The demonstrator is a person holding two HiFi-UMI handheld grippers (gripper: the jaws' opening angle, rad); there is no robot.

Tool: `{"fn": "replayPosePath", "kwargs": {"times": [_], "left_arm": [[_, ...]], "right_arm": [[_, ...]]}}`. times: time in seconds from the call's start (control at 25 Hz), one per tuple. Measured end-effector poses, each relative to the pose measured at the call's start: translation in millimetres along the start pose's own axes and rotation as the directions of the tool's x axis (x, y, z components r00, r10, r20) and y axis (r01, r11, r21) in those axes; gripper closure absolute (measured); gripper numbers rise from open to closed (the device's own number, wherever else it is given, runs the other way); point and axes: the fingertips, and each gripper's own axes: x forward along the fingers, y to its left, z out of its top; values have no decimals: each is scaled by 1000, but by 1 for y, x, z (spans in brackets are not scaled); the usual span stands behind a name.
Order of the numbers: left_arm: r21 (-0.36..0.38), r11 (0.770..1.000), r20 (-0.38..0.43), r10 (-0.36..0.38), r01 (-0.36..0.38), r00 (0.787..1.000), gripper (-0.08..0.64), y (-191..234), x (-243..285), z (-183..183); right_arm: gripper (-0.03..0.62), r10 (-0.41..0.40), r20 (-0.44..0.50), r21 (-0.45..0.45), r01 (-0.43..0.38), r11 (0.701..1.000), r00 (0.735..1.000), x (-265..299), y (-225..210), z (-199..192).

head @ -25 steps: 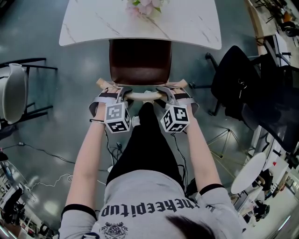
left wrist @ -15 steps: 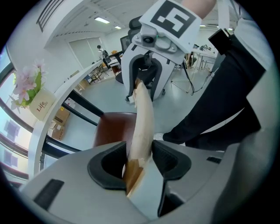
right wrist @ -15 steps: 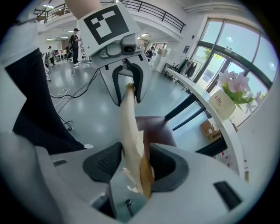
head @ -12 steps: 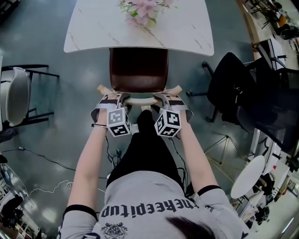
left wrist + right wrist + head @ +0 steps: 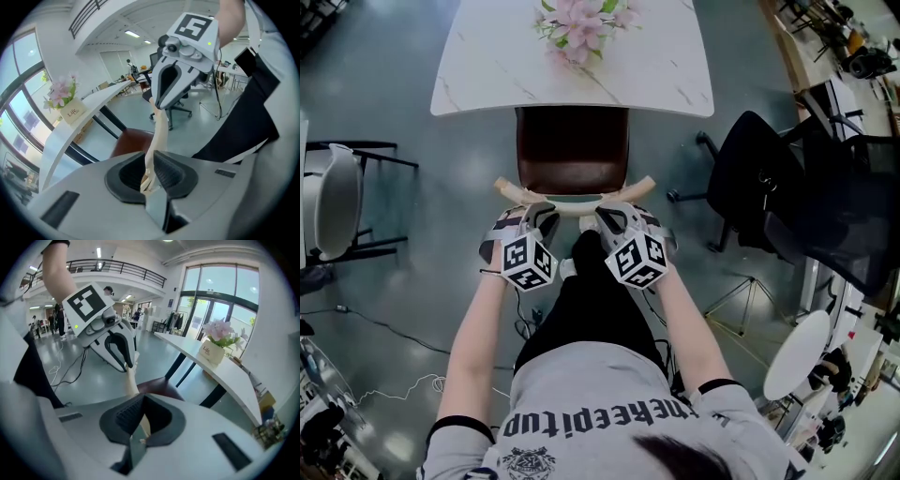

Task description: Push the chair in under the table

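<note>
The chair has a brown seat [image 5: 572,145] and a curved cream backrest [image 5: 572,208], and its front sits under the edge of the white marble table [image 5: 487,75]. My left gripper [image 5: 534,214] grips the backrest's left part; its jaws are closing, and the cream rail [image 5: 159,131] is pinched between the pads. My right gripper [image 5: 609,217] is shut on the backrest's right part [image 5: 130,378]. In the left gripper view, the left gripper [image 5: 149,176] faces the right gripper [image 5: 166,89] along the rail. In the right gripper view, the right gripper [image 5: 140,425] faces the left one [image 5: 119,350].
Pink flowers [image 5: 577,23] stand on the table. A black office chair [image 5: 769,178] is to the right and a white chair [image 5: 328,197] to the left. Cables [image 5: 384,314] lie on the grey floor. The person's leg [image 5: 586,300] is just behind the chair.
Both grippers' jaws have closed onto the backrest. Both hands have rolled and risen a little, and their marker cubes now sit tilted.
</note>
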Motion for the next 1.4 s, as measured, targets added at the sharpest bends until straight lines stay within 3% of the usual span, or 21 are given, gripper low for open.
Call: {"fn": "replayPosePath", "kwargs": {"times": [0.08,0.24,0.48,0.84,1.4], "left_arm": [[-47,999,37,21,-19,999,522,1,-9,6],[-164,986,155,49,-23,987,544,2,-32,31],[-306,952,344,122,-11,931,545,13,-76,76],[-350,937,528,204,-7,824,545,19,-147,129],[-403,915,678,289,13,676,545,22,-224,173]], "right_arm": [[581,9,42,68,-12,998,999,-7,1,13],[581,4,146,186,-31,982,989,-27,2,40],[581,-58,286,302,-33,953,957,-65,-4,82],[581,-146,410,339,-2,941,900,-121,-2,122],[581,-189,538,330,1,944,822,-187,1,169]]}}
